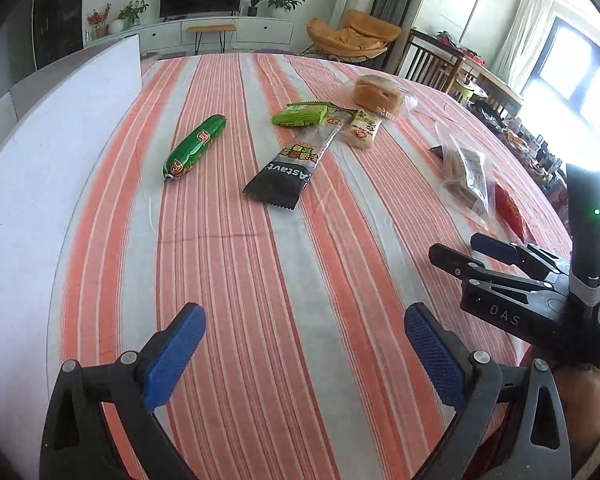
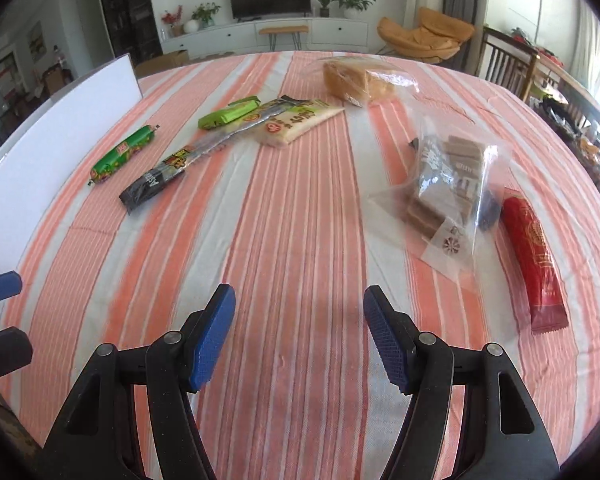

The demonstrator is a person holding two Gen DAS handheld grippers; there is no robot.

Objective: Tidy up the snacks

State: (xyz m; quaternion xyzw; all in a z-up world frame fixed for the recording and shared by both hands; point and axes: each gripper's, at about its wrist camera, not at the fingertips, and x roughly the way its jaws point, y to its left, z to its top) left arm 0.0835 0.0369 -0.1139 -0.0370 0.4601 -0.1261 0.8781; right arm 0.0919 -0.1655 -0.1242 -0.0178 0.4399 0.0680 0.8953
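Note:
Snacks lie spread on a striped tablecloth. A green sausage lies at the left, beside a long black bar packet. A green packet and a cream packet touch the bar's far end. Bagged bread sits farther back. A clear bag of wafers and a red packet lie at the right. My left gripper hangs open over bare cloth, nothing between its pads. My right gripper is open too, holding nothing.
A white board stands along the table's left edge. Wooden chairs and a cluttered side table stand beyond the right edge. A TV unit and an orange lounge chair are far behind.

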